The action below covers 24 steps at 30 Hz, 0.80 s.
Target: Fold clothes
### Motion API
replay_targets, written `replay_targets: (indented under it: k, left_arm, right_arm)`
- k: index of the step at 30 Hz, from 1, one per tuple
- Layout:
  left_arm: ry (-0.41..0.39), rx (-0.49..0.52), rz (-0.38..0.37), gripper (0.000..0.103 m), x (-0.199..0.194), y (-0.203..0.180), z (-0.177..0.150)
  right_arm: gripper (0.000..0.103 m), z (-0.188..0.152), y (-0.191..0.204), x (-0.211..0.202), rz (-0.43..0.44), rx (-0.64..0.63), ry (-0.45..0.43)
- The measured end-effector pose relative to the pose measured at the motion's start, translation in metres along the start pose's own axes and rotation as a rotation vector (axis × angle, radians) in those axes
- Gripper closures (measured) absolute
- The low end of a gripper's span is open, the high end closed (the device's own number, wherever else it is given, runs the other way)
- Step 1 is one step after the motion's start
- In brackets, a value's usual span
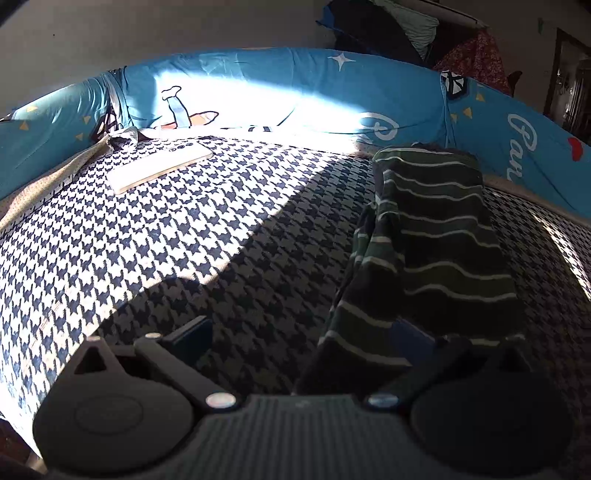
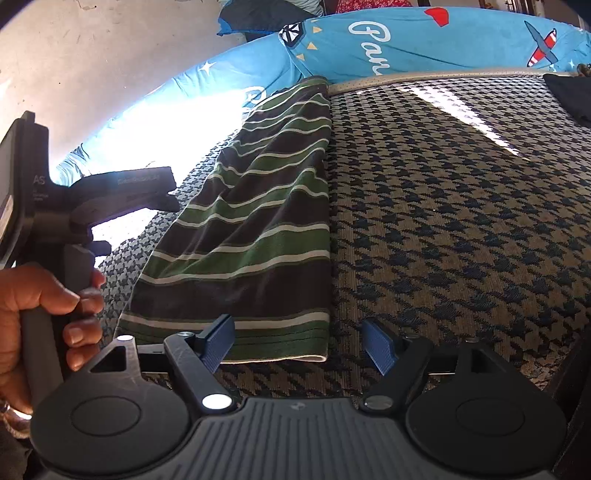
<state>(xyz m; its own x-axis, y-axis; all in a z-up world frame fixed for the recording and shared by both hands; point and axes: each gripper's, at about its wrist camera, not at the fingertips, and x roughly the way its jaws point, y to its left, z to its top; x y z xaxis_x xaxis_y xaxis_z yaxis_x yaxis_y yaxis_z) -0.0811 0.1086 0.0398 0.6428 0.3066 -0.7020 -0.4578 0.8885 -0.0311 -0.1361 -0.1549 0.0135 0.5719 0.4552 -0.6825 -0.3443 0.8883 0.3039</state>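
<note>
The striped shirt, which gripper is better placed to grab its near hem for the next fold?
Probably right: the right gripper stands open right at the striped shirt hem; the left gripper sits off its side edge.

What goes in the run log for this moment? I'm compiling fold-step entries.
task: fold clothes | striped garment: folded lengthwise on houndstooth cover | right gripper: open, nothing gripped | left gripper: open at garment edge

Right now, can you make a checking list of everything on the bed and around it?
Surface: houndstooth bed cover, part sunlit.
Job's things: green striped garment, folded into a long strip.
Clutter: pale flat remote-like thing; dark cloth at far edge.
Grippers: left gripper open, the garment's edge over one finger; right gripper open at the hem, pads not pressing. A hand holds the left one.
Cables: nothing seen.
Surroundings: blue cartoon bumper, pale wall, piled clothes.
</note>
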Motion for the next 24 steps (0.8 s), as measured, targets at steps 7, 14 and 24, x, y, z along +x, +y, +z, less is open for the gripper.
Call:
replay_targets:
  k: [7,14,24]
  left_arm:
    - [0.039,-0.032,0.062,0.0,0.039,0.002,-0.003]
    - [-0.008,-0.062,0.121,0.0,0.041,0.019,-0.008]
    - [-0.014,-0.135,0.238,0.0,0.04,0.039,-0.012]
  right_arm:
    - [0.018,-0.002,0.003,0.002,0.01,-0.031,0.004]
    - [0.015,-0.002,0.003,0.003,0.013,-0.033,0.003]
    - [0.014,-0.003,0.0,0.003,0.026,-0.035,0.003]
